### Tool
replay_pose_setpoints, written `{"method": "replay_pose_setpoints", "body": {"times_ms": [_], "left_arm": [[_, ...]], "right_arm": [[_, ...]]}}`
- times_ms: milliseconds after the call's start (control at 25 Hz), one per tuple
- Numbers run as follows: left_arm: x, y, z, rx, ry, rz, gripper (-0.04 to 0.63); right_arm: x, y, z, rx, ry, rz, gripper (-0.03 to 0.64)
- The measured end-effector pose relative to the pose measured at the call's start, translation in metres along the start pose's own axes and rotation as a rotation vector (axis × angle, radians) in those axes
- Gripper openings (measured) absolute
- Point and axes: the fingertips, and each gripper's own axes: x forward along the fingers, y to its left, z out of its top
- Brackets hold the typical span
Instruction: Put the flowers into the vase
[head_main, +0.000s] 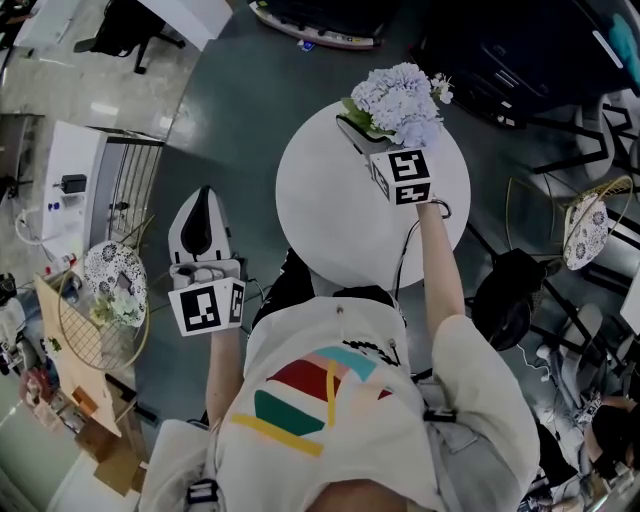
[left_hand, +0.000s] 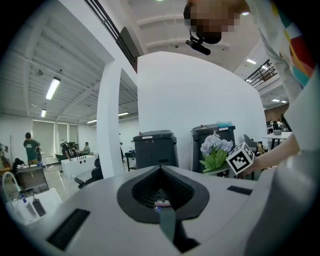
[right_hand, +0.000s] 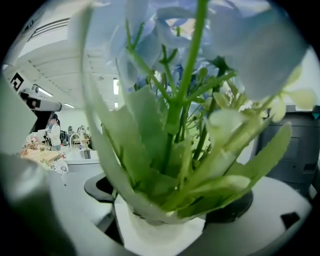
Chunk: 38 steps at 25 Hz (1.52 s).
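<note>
Carrying hydrangea bunch (head_main: 398, 95) over white table (head_main: 320, 220), stems clamped in right gripper (head_main: 355, 130).
Holding left gripper (head_main: 203, 200) closed, empty, beside table. No vase in view; nxt: find it, lower stems in.

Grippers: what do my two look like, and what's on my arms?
The left gripper and right gripper are white moulded shells with black ribbed fingers. Each carries a white cube printed with black square markers. A thin dark cable hangs from the right one. The sleeves are short and white, on a T-shirt with red, green and yellow stripes.
</note>
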Motion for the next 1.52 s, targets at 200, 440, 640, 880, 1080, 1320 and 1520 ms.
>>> {"method": "replay_pose_setpoints", "body": {"times_ms": [200,440,640,880,1080,1320,1520], "left_arm": [[0.002,0.004,-0.003,-0.005,0.005,-0.002,0.006],[0.005,0.001,-0.006,-0.005,0.013,-0.007,0.006],[0.008,-0.001,-0.006,-0.003,0.015,-0.015,0.006],[0.01,-0.004,-0.008,-0.001,0.02,-0.02,0.006],[0.01,-0.007,-0.006,0.0,0.015,-0.024,0.006],[0.008,-0.012,-0.003,0.0,-0.002,-0.036,0.006],[0.007,-0.013,0.004,-0.005,-0.027,-0.044,0.006]], "right_arm": [[0.005,-0.003,-0.003,-0.001,0.016,-0.003,0.5],[0.005,-0.005,-0.012,-0.007,0.036,0.0,0.5],[0.004,-0.002,-0.025,0.013,0.074,0.014,0.5],[-0.004,0.002,-0.05,0.02,0.132,0.03,0.5],[-0.015,0.008,-0.07,0.027,0.18,0.038,0.502],[-0.035,0.017,-0.095,0.078,0.231,0.036,0.5],[-0.063,0.03,-0.111,0.126,0.271,0.01,0.5]]}}
